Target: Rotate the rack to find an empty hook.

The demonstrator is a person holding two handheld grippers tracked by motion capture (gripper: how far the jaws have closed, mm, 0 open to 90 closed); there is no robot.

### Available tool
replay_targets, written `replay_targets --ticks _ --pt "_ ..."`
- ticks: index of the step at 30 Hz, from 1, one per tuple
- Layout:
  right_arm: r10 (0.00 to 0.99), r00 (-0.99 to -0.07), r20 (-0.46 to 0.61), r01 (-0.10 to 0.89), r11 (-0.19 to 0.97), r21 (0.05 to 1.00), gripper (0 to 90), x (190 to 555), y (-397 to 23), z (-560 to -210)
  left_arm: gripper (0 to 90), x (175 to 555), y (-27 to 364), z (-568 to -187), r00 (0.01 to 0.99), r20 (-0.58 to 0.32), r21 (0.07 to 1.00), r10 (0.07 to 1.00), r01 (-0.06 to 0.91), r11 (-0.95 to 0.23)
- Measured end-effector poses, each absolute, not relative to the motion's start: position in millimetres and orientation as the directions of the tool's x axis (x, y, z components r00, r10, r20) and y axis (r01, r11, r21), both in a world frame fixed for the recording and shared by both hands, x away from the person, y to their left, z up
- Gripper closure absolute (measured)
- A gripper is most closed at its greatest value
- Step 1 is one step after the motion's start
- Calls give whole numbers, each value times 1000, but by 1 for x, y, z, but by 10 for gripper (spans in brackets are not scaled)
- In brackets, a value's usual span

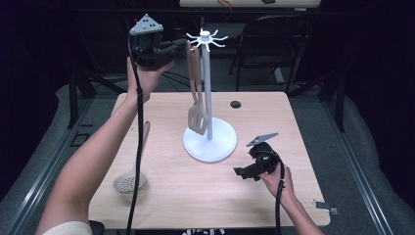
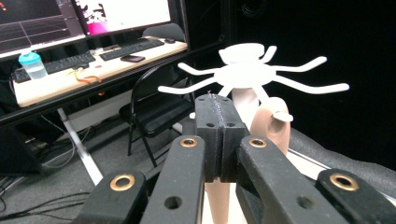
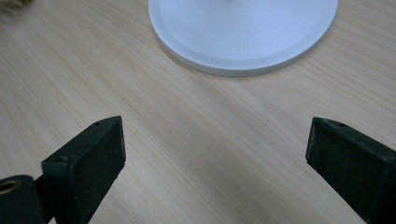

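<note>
Nearest the person, the right tool rests low over the wooden counter, its jaws spread wide with nothing between them; in the right gripper view they frame bare wood just short of the white round base of the utensil stand. To the left on the counter lies a beige skimmer spoon, flat, its handle pointing away, untouched. Farther back, the stand's thin pole rises to a crown of white hooks, and from one hook hangs the beige slotted spatula, its blade just above the base and close beside the pole. The left tool is raised to the spatula's top, its jaws pressed together on the upper handle just below the hanging loop, which sits over a hook tip. The spatula looks light and fairly stiff, probably smooth silicone or plastic, so it may slip or swing in a narrow pinch. The handle near the loop seems the best hold, giving control of the hole on the hook. The stand looks top-light but narrow, and a sideways tug could tip it.
</note>
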State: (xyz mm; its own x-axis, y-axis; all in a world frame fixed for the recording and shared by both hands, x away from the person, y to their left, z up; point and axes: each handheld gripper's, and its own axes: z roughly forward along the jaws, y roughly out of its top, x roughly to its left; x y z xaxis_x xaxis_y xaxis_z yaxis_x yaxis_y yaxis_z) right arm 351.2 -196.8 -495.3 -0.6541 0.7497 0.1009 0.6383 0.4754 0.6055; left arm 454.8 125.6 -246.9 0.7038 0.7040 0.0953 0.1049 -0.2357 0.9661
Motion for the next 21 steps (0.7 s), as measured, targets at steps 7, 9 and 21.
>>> replay_targets --ticks 7,9,21 --pt "748 -654 110 639 469 610 44 351 -197 -495 900 451 134 -247 697 79 975 712 94 -200" --pt "745 -660 100 635 481 604 44 352 -198 -495 900 444 137 -247 706 78 978 704 82 -190" --pt "749 -654 102 637 473 609 43 351 -195 -496 900 426 121 -247 761 101 976 640 49 -212"
